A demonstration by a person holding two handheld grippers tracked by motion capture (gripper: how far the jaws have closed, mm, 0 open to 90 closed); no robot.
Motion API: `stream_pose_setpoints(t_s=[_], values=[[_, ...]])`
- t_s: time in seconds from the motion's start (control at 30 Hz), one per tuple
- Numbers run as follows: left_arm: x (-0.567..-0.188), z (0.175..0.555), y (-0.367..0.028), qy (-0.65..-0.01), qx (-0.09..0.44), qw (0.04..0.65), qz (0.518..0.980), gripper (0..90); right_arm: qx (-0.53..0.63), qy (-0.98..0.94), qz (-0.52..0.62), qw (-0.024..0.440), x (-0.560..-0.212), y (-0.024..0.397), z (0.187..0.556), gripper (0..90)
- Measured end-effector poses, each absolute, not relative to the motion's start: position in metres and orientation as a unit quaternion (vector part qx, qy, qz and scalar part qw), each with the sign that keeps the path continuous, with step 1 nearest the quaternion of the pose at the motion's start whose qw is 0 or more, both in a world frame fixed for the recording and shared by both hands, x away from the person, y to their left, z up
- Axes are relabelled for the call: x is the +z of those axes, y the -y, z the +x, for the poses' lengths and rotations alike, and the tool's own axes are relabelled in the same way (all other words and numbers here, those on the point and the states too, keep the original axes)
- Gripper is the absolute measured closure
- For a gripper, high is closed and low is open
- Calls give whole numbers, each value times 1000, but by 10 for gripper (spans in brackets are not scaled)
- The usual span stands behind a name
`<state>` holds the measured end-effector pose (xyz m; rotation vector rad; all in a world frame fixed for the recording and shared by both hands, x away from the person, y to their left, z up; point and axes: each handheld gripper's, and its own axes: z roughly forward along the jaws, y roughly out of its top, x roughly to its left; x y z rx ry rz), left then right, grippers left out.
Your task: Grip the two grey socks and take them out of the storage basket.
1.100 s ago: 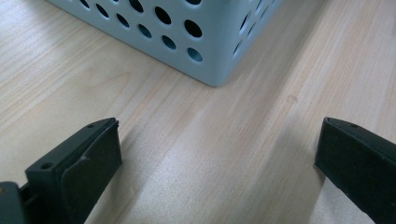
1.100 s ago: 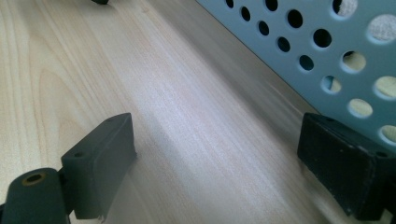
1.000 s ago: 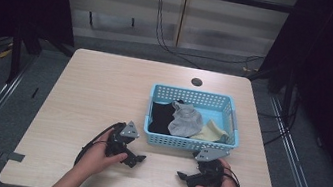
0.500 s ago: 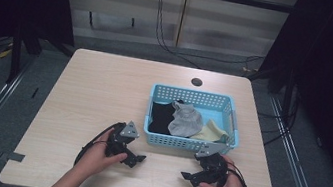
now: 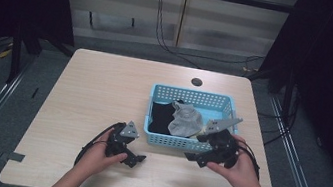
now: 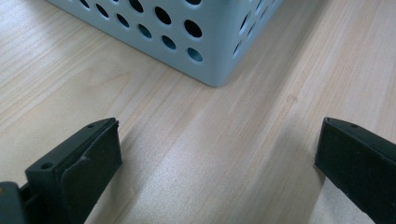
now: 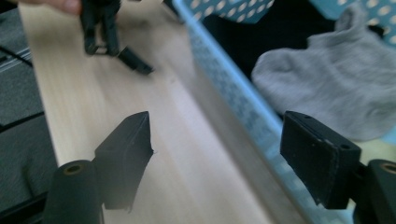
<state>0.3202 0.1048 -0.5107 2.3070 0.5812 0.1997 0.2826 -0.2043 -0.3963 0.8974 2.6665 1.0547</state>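
- Nearest the camera, the person's left claw [image 5: 136, 158] rests low on the wooden counter [image 5: 98, 93], jaws spread wide and empty, just short of the corner of the blue perforated basket [image 6: 205, 42].
- At the basket's near rim, the right claw [image 5: 193, 156] hangs with jaws fully apart, gripping nothing, one jaw over the counter and the other over the basket's wall.
- Inside the basket, a grey sock [image 7: 336, 88] lies on a black garment [image 5: 163, 116]; a pale one shows beside them.
- The step in hand looks like the reach for the first sock; the next move calls for lifting the right claw over the rim, then lowering it onto the grey sock.
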Motion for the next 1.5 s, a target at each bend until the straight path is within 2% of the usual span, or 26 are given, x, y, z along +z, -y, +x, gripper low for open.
stream_pose_setpoints(t_s=[0.07, 0.2, 0.53, 0.77, 1.0, 1.27, 1.5], values=[[-511, 320, -105, -226, 78, 368, 899, 0, 344, -884, 305, 81, -391, 204, 296, 260], [-511, 320, -105, -226, 78, 368, 899, 0, 325, -884, 327, 79, -394, 202, 326, 273], [-511, 320, -105, -228, 78, 370, 897, 0, 282, -879, 374, 88, -426, 199, 392, 347], [-511, 320, -105, -228, 78, 370, 897, 0, 264, -876, 393, 88, -440, 196, 413, 382], [-511, 319, -105, -226, 76, 369, 898, 0, 244, -882, 396, 75, -456, 192, 417, 401], [-511, 320, -105, -225, 77, 368, 899, 0, 200, -900, 382, 55, -467, 189, 415, 853], [-511, 320, -105, -225, 76, 368, 899, 0, 208, -900, 379, 56, -454, 195, 413, 886]])
